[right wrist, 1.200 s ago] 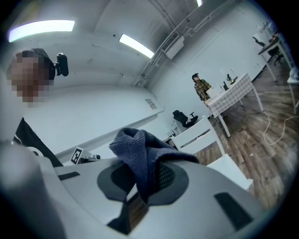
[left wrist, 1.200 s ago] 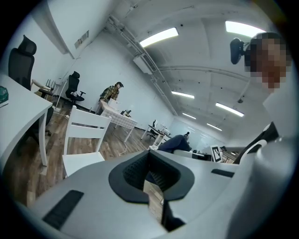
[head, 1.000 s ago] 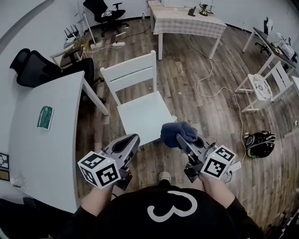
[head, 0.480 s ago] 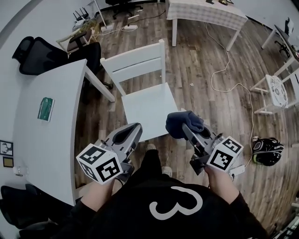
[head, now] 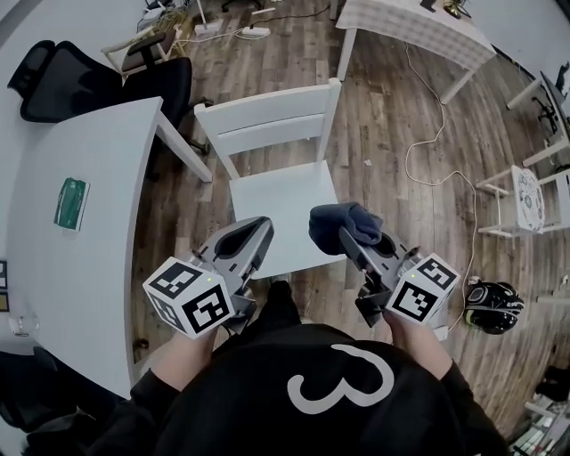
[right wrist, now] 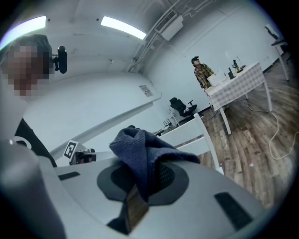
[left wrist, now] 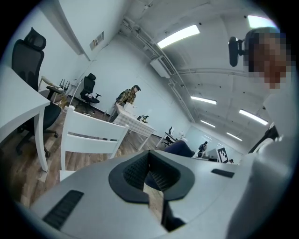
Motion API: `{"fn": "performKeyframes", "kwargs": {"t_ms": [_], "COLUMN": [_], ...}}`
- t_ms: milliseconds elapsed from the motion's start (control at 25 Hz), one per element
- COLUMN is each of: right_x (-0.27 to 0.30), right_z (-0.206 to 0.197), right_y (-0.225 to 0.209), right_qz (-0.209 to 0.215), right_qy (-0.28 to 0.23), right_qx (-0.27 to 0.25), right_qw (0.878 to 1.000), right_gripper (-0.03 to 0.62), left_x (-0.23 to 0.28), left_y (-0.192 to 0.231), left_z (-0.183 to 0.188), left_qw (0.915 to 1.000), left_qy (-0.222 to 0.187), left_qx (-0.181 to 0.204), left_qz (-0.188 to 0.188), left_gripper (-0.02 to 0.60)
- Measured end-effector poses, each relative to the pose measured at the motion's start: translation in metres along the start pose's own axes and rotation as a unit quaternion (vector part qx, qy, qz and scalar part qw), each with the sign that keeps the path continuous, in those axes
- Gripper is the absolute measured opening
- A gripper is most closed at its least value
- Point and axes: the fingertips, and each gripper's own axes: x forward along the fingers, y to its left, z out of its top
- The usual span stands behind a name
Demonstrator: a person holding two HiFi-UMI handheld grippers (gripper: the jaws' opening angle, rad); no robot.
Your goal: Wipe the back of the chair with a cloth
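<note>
A white wooden chair stands in front of me, its slatted back on the far side and its seat toward me. My right gripper is shut on a dark blue cloth, bunched over its tip above the seat's front right corner. The cloth fills the jaws in the right gripper view, with the chair back behind it. My left gripper hovers over the seat's front left, shut and holding nothing. In the left gripper view the chair stands ahead to the left.
A white table with a green item stands at the left. Black office chairs sit beyond it. A cloth-covered table, a floor cable, a second white chair and a black bag lie to the right.
The chair has come closer and lower in the head view as the person stepped toward it. Both grippers keep their pose, the cloth still held in the right one.
</note>
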Motion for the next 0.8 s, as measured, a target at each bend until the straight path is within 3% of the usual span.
{"fn": "performKeyframes", "kwargs": {"t_ms": [320,560,800], "right_x": [0.095,0.170,0.233], "right_z": [0.035,0.042,0.036], "right_y": [-0.021,-0.020,-0.014], "right_qz": [-0.003,0.012,0.037], "right_qy": [0.016,0.044,0.069], "right_qx": [-0.019,-0.057,-0.055], "right_qw": [1.000,0.997,0.995], "right_gripper": [0.051,0.051,0.051], "left_x": [0.002,-0.004,-0.011], "left_y": [0.084,0.131,0.175], "left_z": [0.048,0.073,0.080], "left_qw": [0.9989,0.9970,0.9949], "left_qy": [-0.022,-0.035,-0.041], "left_qx": [-0.023,-0.037,-0.054], "left_qz": [0.034,0.058,0.075], "left_gripper": [0.014,0.014,0.014]}}
